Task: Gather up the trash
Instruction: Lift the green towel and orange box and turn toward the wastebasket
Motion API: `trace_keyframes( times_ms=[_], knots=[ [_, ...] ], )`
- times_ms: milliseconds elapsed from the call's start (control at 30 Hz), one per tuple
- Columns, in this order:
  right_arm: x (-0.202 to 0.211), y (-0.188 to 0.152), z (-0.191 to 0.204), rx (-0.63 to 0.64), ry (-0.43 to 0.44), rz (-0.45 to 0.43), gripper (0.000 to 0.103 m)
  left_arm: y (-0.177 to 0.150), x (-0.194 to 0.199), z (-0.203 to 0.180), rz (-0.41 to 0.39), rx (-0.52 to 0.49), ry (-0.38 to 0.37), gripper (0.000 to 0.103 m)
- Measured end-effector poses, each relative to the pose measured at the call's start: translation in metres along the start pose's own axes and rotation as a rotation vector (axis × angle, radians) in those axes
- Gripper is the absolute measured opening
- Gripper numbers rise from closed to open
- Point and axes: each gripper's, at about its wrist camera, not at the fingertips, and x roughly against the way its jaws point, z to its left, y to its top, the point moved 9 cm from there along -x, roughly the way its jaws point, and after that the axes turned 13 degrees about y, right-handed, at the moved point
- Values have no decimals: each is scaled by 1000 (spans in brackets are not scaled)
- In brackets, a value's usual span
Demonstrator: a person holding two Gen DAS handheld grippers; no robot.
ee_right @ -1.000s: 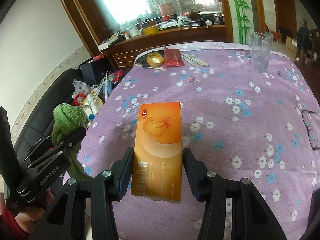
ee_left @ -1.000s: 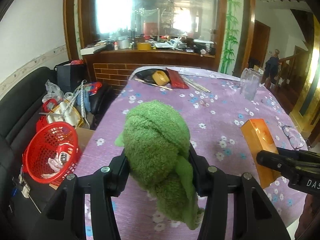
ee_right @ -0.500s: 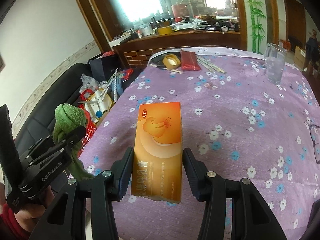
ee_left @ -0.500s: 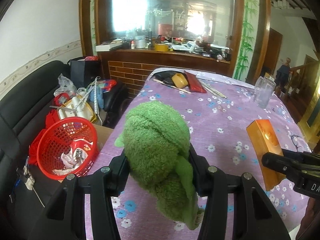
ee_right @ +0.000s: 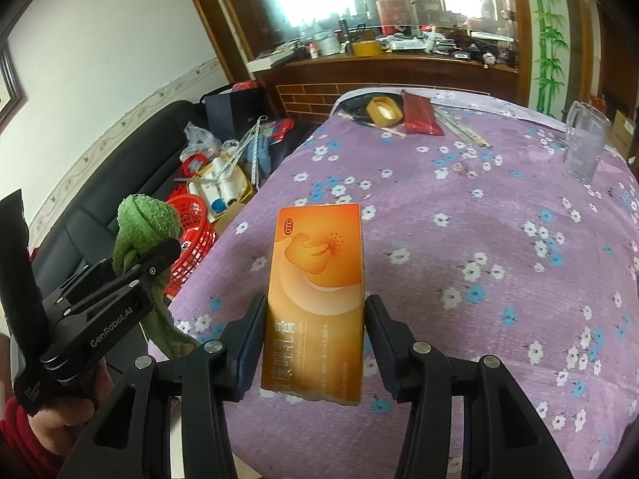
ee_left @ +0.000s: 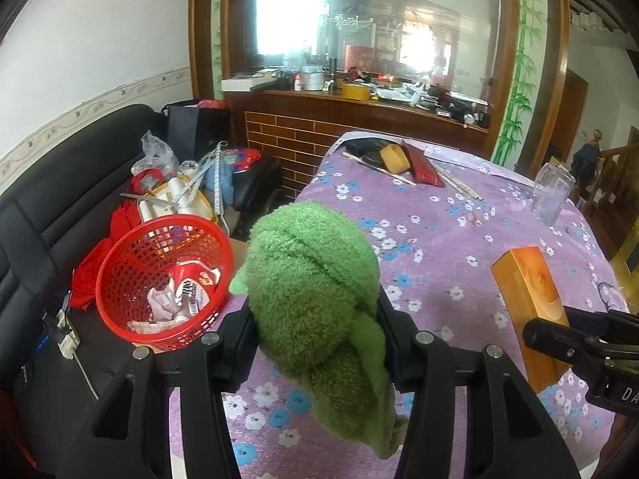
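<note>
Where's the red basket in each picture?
Left wrist view: the red basket sits at the left, beside the table's edge, with wrappers inside.
Right wrist view: the basket peeks out at the left, partly behind the green towel.
Shared landmark: the clear glass cup on the purple tablecloth.

Two wrist fisheyes, close over the jaws — both facing the purple-clothed table [ee_left: 459, 239] (shared).

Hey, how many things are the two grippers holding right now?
2. The left gripper clamps a fuzzy green cloth bundle near the red mesh basket; the right gripper clamps an orange cardboard box above the purple floral tablecloth.
</note>
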Motion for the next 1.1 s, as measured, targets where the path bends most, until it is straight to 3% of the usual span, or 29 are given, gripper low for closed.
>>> trace_keyframes(
  times_ms=[1100],
  knots=[
    [-66, 13, 62, 95, 19, 96, 54, 10, -38, 76, 11, 101, 43, 50]
  ],
)
